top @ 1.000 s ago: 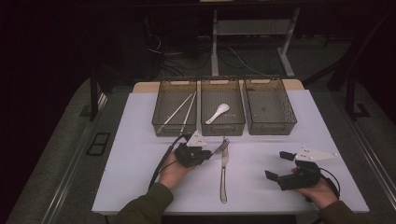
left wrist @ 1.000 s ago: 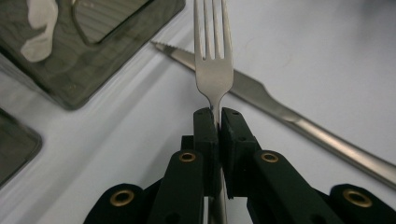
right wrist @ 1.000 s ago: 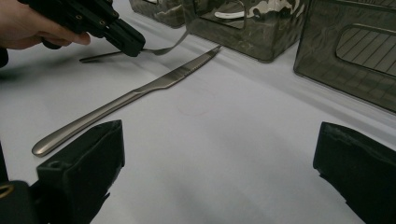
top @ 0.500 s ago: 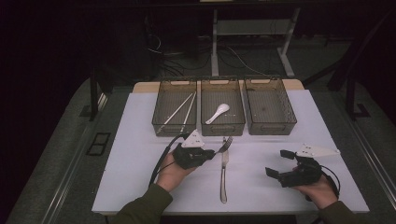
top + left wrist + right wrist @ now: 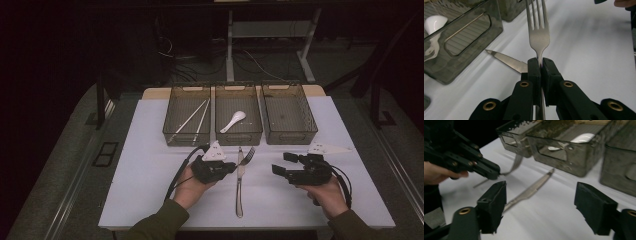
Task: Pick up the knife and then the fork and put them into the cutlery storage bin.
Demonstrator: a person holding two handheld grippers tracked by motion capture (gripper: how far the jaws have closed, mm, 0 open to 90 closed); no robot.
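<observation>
My left gripper (image 5: 231, 169) is shut on the neck of a steel fork (image 5: 248, 155), held a little above the white table. In the left gripper view the fork (image 5: 538, 32) points away from the closed jaws, tines up. A serrated knife (image 5: 239, 186) lies on the table just right of that hand, its blade (image 5: 506, 60) passing behind the jaws. My right gripper (image 5: 284, 164) hovers to the right with its jaws apart. They have just been closing and nothing is between them. Past its tips (image 5: 541, 202) I see the knife (image 5: 529, 191) and the left gripper (image 5: 486, 170).
Three dark see-through bins stand in a row at the back. The left bin (image 5: 170, 131) holds chopsticks (image 5: 192, 120), the middle bin (image 5: 239, 139) holds a white spoon (image 5: 233, 121), and the right bin (image 5: 289, 112) has nothing in it. The table's front edge runs just below both hands.
The left gripper has carried the fork slightly up and to the right. The right gripper has moved left and up, and its jaws stand a little narrower.
</observation>
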